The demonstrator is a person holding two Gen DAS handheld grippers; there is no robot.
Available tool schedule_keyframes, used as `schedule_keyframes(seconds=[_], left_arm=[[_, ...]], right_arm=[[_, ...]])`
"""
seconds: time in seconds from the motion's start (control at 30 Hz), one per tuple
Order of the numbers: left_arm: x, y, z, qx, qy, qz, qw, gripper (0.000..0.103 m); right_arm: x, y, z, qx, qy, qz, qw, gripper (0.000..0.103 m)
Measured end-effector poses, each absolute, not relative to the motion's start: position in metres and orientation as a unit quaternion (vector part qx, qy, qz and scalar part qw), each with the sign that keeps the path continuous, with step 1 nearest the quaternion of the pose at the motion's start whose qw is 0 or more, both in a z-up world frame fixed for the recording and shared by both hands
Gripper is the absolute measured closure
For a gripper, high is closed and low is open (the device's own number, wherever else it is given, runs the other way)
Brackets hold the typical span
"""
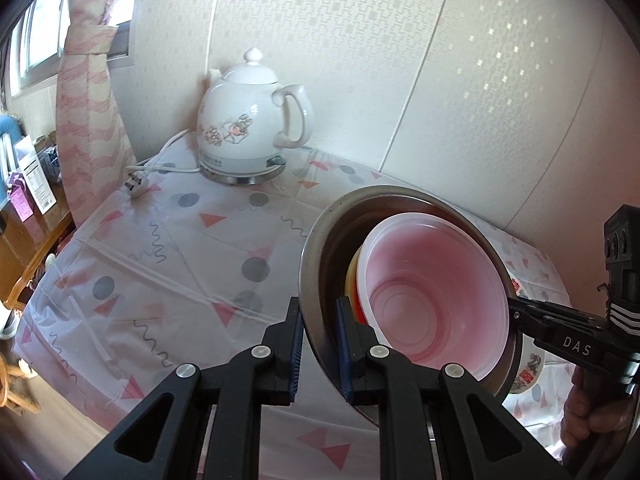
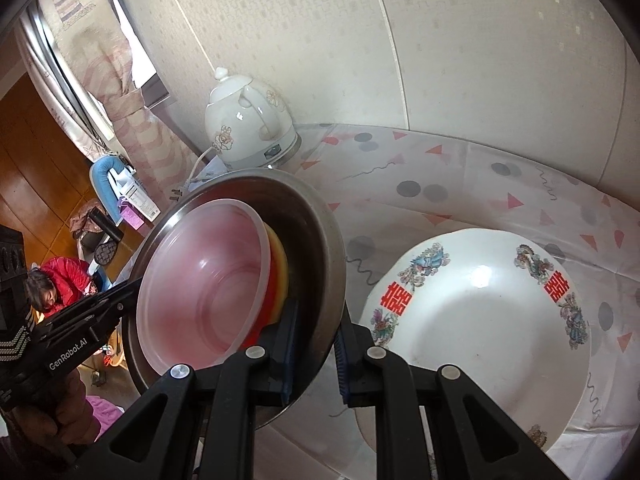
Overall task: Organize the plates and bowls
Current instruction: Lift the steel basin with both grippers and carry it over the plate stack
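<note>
A white kettle [image 1: 252, 120] and its plug [image 1: 134, 188] are crowding the table's [image 1: 180, 248] far corner, while a decorated plate [image 2: 480, 320] is occupying the cloth beside the lifted steel bowl [image 2: 316, 248].

Pale patterned wallpaper [image 1: 400, 60] meets in a corner behind a table [image 1: 180, 248] under a shape-printed cloth, a pink-striped curtain [image 1: 88, 92] hangs beside a bright window [image 1: 40, 36], and brown wooden flooring [image 2: 36, 168] shows beyond.
</note>
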State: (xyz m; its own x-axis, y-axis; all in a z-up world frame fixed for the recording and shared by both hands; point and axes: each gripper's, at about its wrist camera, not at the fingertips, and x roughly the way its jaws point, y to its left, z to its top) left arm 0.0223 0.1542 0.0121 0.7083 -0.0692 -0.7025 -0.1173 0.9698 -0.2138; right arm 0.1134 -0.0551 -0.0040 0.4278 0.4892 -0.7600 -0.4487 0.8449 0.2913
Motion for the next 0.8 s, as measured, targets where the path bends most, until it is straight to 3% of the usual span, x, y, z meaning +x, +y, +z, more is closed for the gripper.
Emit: schedule_keyframes(seconds=[0.8], left_arm=[[0.055, 0.046, 0.028, -0.068, 0.388, -0.099, 0.914, 0.087]], right_arm=[[0.098, -0.178, 0.006, 0.101, 0.433, 0.171, 0.879, 0.087]])
